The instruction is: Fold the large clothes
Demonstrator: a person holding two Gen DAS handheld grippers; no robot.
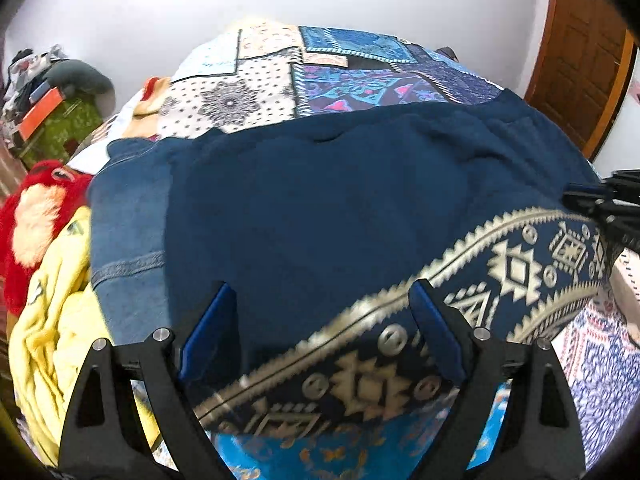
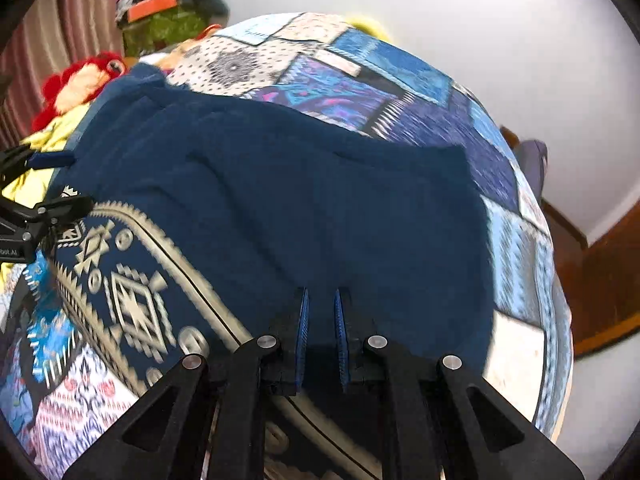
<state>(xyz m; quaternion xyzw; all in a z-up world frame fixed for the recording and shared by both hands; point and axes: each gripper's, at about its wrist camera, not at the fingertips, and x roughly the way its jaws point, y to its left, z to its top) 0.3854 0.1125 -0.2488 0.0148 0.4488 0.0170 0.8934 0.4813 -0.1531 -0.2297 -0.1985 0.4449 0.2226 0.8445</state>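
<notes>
Navy garment lies spread across the patchwork bed, its patterned border running along the near edge. A denim piece shows under its left side; yellow cloth and a red plush sit beyond that, off the fold area.

My left gripper is wide apart, nothing between the pads, hovering over the border. My right gripper is drawn nearly together; in its view the pads sit just over navy cloth, and I cannot tell whether any fabric is pinched.

Step in hand, as I judge it: taking the near hem for a fold.

- Drop left onto the border edge; catch one layer, not the denim below.
- Match both grips along the same hem line.
- Lift evenly so the border stays straight.
</notes>
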